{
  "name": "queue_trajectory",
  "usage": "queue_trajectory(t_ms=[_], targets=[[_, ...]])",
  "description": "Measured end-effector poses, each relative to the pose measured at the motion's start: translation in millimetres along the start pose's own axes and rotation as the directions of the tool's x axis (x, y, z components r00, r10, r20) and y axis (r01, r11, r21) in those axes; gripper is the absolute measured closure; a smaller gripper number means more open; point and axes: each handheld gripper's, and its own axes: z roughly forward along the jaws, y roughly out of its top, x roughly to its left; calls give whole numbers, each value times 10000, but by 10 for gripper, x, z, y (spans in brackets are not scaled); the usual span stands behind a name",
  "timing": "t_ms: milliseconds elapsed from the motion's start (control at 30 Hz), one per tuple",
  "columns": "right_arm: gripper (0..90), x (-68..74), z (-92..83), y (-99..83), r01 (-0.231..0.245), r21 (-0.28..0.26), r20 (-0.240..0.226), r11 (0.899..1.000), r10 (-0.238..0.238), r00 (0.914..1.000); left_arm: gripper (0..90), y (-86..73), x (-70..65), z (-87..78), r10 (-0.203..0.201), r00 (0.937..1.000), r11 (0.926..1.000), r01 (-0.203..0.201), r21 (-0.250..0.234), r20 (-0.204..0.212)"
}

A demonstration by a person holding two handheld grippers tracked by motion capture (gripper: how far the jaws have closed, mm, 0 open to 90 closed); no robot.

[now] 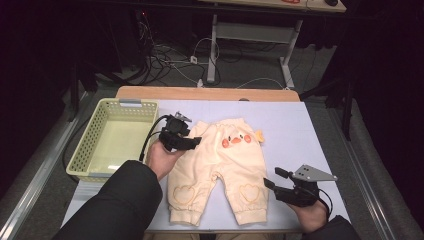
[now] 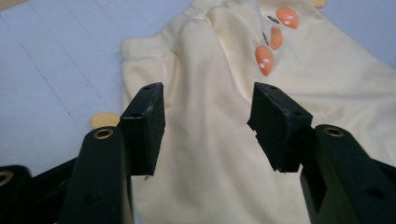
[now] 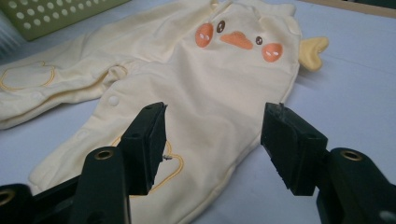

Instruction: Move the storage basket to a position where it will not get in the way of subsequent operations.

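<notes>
Pale yellow baby pants (image 1: pixel 220 167) with an orange duck face lie flat on the white mat, waistband toward the far side, legs toward me. My left gripper (image 1: pixel 196 141) is open, hovering at the pants' left waist edge; in the left gripper view its jaws straddle the cloth (image 2: pixel 210 130) without closing on it. My right gripper (image 1: pixel 272 178) is open just right of the right leg; in the right gripper view the pants (image 3: pixel 205 88) spread ahead, the right leg's edge between the jaws.
A pale green perforated basket (image 1: pixel 85 150) stands at the mat's left, seen also in the right gripper view as the basket (image 3: pixel 56 14). A wooden table edge (image 1: pixel 207 93) runs along the far side. Cables and a desk frame lie on the floor beyond.
</notes>
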Motion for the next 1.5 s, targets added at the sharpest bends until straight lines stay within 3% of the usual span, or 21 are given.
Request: queue_trajectory(t_ms=[167,367,600,800,1000,1167,1300,1500], targets=[[410,-42,-42,-27,-145,15,79,9999,145,9999,388,82,90,128,-78,9996,9997,84,225,-272],[409,-71,-66,-46,-231,-40,109,9997,231,9997,397,159,253,263,-682,9977,9964,678,512,62],[412,-65,-47,-39,-207,15,44,9998,207,9998,422,249,314,434,-745,9968,9941,765,768,-284],[414,-61,-33,-39,-139,73,-47,9999,140,9999,445,262,347,654,-833,9954,9851,893,1472,-468],[415,-54,-27,-37,-93,83,-110,9999,94,9999,451,232,451,740,-1385,9883,9768,1470,1560,-641],[415,-53,-24,-37,-95,106,-119,9999,96,9999,468,209,473,797,-1488,9875,9710,1558,1815,-513],[414,-52,-19,-37,-60,155,-146,9999,62,9999,553,195,467,842,-1547,9872,9657,1596,2048,-396],[414,-51,-13,-38,-67,207,-193,9998,71,9998,794,201,496,829,-1800,9833,9554,1811,2333,-258]])
